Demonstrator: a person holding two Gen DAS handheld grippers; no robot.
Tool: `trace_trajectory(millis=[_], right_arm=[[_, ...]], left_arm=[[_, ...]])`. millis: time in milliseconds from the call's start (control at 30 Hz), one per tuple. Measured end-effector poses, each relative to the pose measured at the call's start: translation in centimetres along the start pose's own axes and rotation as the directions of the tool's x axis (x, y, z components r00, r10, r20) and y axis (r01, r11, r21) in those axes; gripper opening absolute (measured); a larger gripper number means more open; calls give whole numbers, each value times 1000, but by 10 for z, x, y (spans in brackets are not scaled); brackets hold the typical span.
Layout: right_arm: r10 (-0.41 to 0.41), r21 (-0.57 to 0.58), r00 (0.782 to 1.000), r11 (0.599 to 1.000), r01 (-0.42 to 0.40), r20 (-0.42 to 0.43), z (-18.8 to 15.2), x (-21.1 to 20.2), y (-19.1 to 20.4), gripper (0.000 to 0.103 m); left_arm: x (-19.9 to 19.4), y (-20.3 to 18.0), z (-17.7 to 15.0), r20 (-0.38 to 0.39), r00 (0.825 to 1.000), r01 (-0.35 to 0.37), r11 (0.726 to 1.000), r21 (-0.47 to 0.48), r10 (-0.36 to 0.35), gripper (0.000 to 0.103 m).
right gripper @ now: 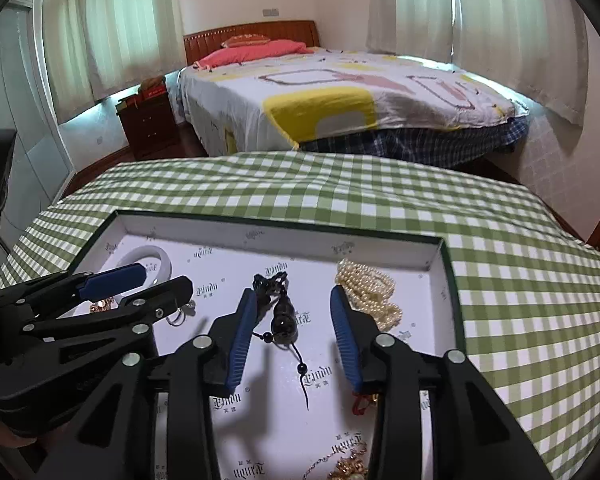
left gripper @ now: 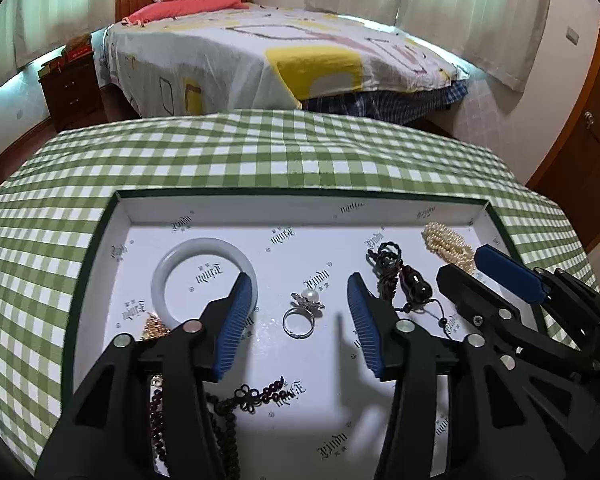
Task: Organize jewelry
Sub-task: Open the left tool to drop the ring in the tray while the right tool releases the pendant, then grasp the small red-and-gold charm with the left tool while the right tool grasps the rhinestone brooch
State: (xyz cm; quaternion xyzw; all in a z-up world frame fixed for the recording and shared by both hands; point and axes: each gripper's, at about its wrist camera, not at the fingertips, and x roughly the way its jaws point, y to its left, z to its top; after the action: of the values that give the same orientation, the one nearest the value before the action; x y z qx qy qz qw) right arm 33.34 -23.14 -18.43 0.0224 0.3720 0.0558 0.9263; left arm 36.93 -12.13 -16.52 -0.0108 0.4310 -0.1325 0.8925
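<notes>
A shallow white tray [left gripper: 300, 210] with a dark green rim holds the jewelry. In the left wrist view my left gripper [left gripper: 300, 300] is open, its blue pads either side of a silver pearl ring [left gripper: 300, 318]. A white bangle [left gripper: 204, 276] lies to its left, dark bead strands [left gripper: 236, 400] below. In the right wrist view my right gripper [right gripper: 294, 312] is open over a dark bead pendant on black cord [right gripper: 284, 320]. A cream pearl strand [right gripper: 374, 296] lies beside its right finger. Gold chain [right gripper: 348, 466] lies near the bottom.
The tray [right gripper: 446, 280] sits on a table with a green and white checked cloth [left gripper: 300, 152]. Behind it are a bed [left gripper: 284, 48] and a dark wooden nightstand [left gripper: 72, 88]. A wooden door [left gripper: 580, 152] stands at right.
</notes>
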Motion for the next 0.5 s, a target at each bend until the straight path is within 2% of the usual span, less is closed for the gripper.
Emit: trace_trajectory(millis=[233, 367, 500], right_arm=[[-7, -4, 999, 1000, 8, 31, 3, -19, 2, 42], [-14, -4, 999, 1000, 14, 47, 2, -31, 4, 47], [-24, -12, 997, 1000, 25, 72, -2, -48, 8, 52]], left_arm=[[-23, 0, -1, 42, 999, -14, 1000, 5, 14, 61], [-37, 2, -5, 66, 998, -21, 1000, -1, 21, 67], [-57, 0, -11, 103, 994, -32, 999, 7, 31, 69]])
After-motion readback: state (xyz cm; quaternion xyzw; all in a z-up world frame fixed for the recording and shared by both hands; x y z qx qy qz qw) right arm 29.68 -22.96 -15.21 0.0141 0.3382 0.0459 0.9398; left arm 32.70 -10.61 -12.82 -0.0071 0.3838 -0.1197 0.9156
